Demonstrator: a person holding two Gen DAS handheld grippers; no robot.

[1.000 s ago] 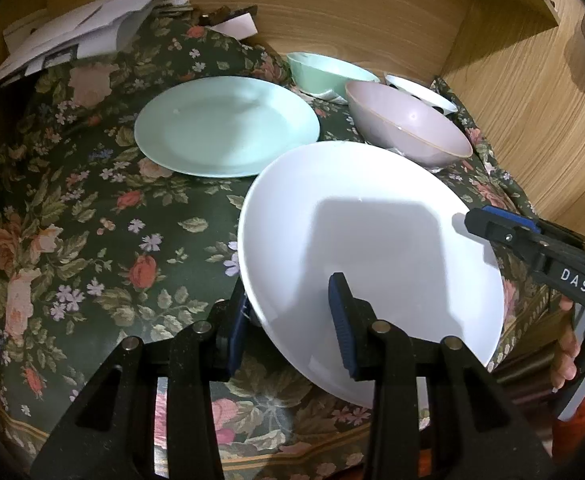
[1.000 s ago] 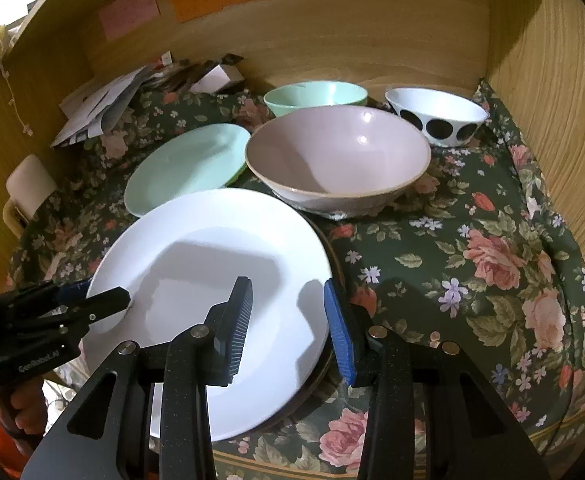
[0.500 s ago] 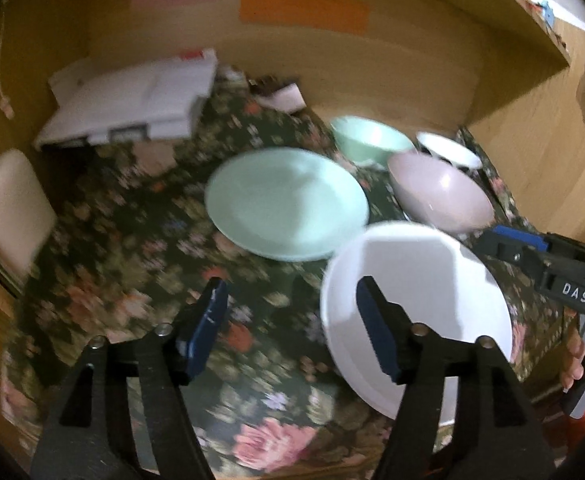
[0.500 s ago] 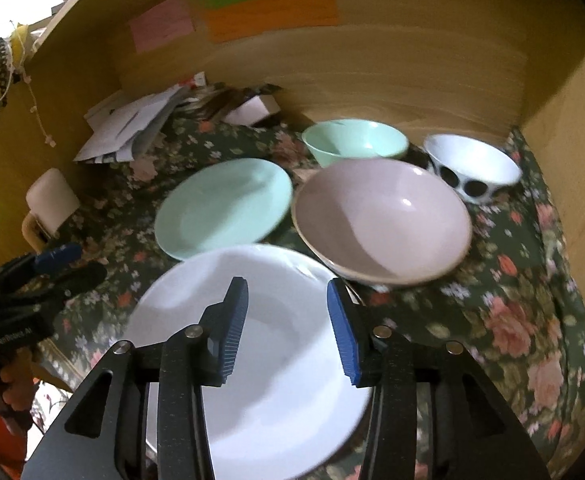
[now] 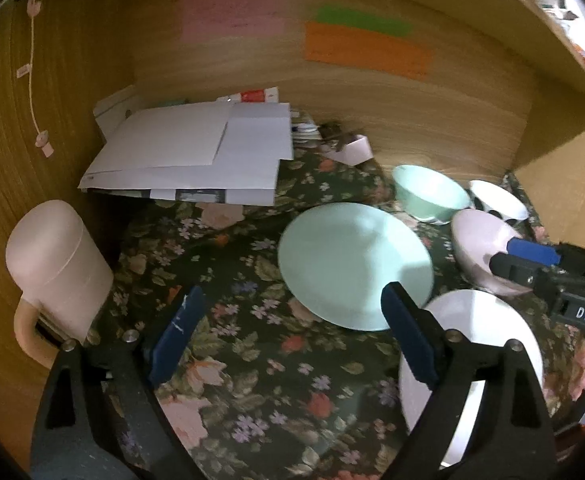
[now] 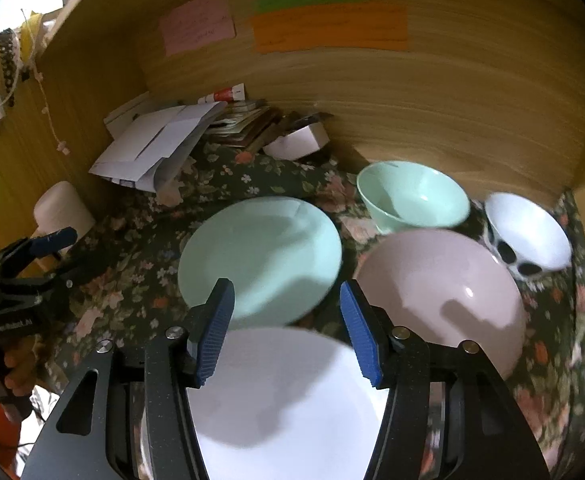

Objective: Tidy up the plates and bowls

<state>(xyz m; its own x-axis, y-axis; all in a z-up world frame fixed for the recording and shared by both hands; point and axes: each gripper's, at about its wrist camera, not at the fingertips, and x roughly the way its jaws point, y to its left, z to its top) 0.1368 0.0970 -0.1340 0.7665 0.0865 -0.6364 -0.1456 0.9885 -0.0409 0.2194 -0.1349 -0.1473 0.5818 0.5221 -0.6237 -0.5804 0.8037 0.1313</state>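
Your left tongs (image 5: 288, 336) are spreading wide with nothing but the floral cloth (image 5: 252, 344) between the pads; the white plate (image 5: 480, 360) lies flat just to their right, free of them. Your right tongs (image 6: 288, 328) are also opening, empty, above the near white plate's (image 6: 284, 400) far rim. Just past their tips sits the mint plate (image 6: 260, 252), with the pink bowl (image 6: 440, 292) to the right. Beyond that stand the mint bowl (image 6: 412, 196) and the spotted white bowl (image 6: 528, 232).
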